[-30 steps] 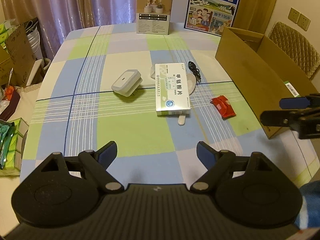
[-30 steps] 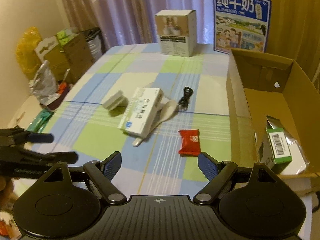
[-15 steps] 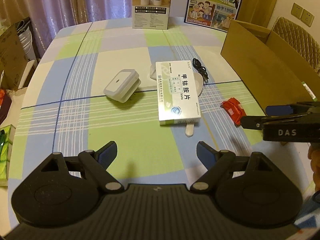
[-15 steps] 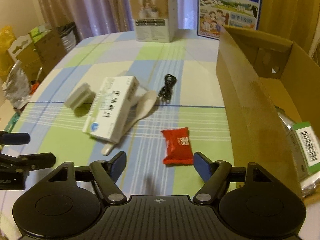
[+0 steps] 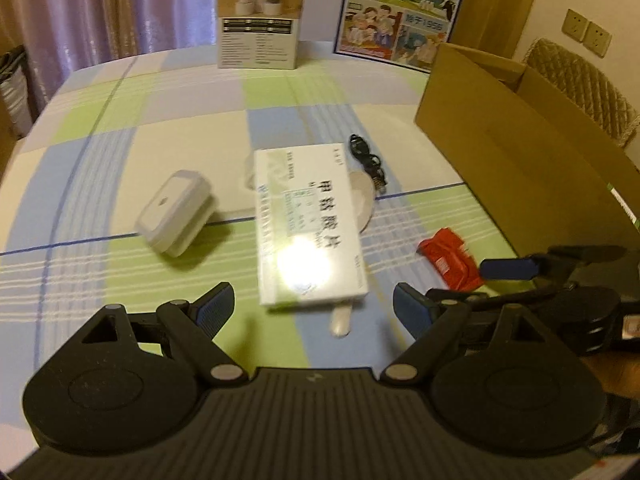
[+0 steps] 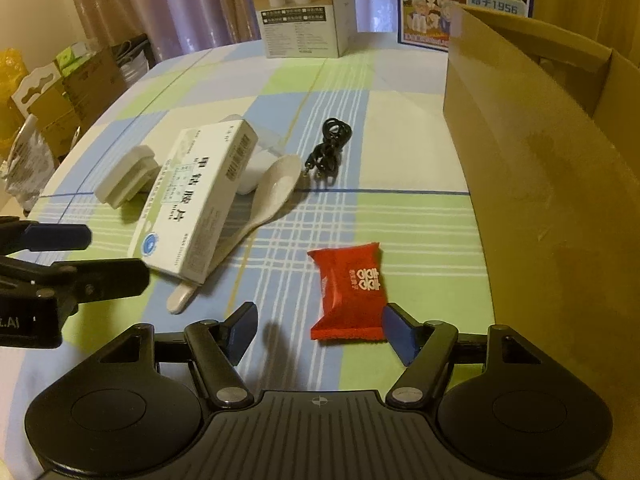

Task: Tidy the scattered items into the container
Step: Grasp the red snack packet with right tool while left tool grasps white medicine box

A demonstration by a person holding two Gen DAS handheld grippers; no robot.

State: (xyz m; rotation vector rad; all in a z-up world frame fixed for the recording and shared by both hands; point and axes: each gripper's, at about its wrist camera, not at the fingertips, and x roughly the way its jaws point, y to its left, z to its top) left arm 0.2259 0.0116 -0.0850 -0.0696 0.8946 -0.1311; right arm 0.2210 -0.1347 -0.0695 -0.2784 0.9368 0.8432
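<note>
A white medicine box (image 5: 308, 228) lies mid-table on a white spoon (image 6: 256, 216). A small white plug-in device (image 5: 174, 212) lies to its left and a black cable (image 5: 368, 162) behind it. A red snack packet (image 6: 350, 292) lies near the open cardboard box (image 6: 540, 168). My left gripper (image 5: 314, 312) is open, just short of the medicine box. My right gripper (image 6: 320, 332) is open and low over the table, its right finger beside the packet's near end. The packet also shows in the left wrist view (image 5: 448, 258).
A white product carton (image 5: 260, 16) and a blue milk carton (image 5: 400, 8) stand at the table's far edge. Bags and boxes (image 6: 52, 96) sit on the floor left of the table. A quilted chair (image 5: 580, 88) stands behind the cardboard box.
Both grippers have moved forward and lower. The left has closed in on the medicine box, the right on the red packet. Both stay open; the objects have not moved.
</note>
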